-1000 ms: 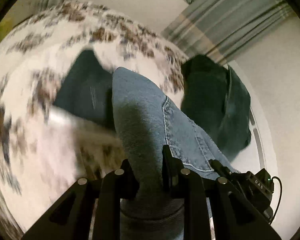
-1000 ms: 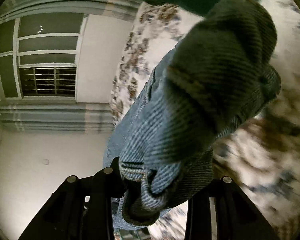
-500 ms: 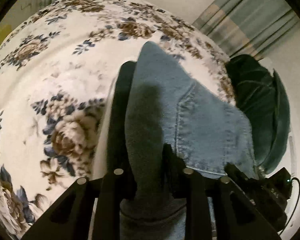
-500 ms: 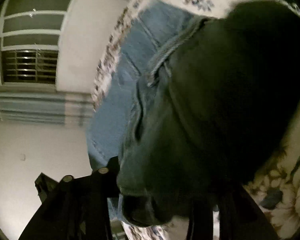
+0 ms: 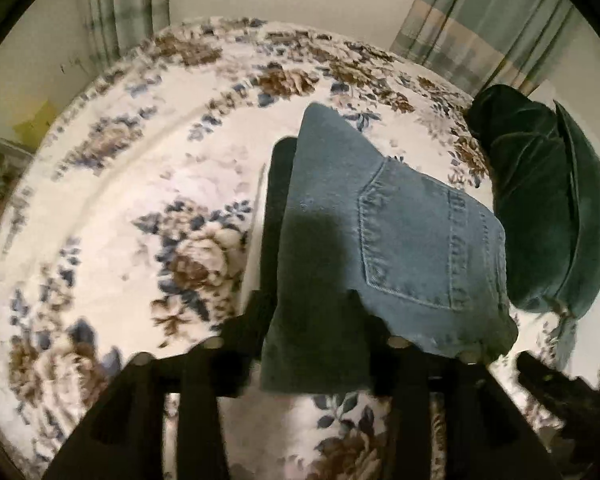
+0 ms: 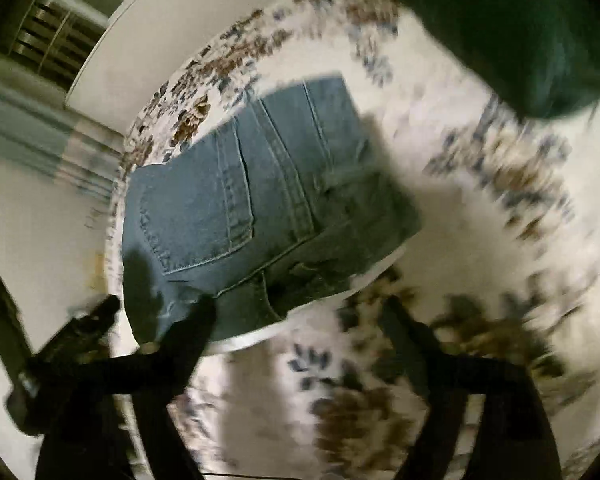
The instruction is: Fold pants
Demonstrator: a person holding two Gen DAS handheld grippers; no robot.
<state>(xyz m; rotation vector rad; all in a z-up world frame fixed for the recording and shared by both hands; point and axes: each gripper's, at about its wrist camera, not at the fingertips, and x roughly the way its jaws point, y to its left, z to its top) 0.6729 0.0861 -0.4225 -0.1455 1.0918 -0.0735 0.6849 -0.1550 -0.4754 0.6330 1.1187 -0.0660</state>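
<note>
**Folded jeans on floral bedspread, both grippers at the near edge**

Left wrist view: your left gripper (image 5: 310, 312) sits at the near edge of the folded jeans (image 5: 384, 240). Its two fingers stand apart, one on either side of the denim's near corner; whether they press the cloth or merely flank it, you cannot tell through the shadow there. The jeans lie flat on the floral bedspread (image 5: 148, 208), back pocket (image 5: 412, 240) facing up. A dark green cushion (image 5: 540, 200) lies just right of the jeans, touching or nearly so. Striped curtains (image 5: 480, 28) hang behind.

Right wrist view (motion-blurred): your right gripper (image 6: 300, 312) has its fingers spread wide with only bedspread (image 6: 480, 240) between them. The left finger's tip overlaps the near edge of the jeans (image 6: 260, 192); contact unclear. The green cushion (image 6: 520, 28) fills the upper right. A barred window (image 6: 48, 44) shows at upper left.
</note>
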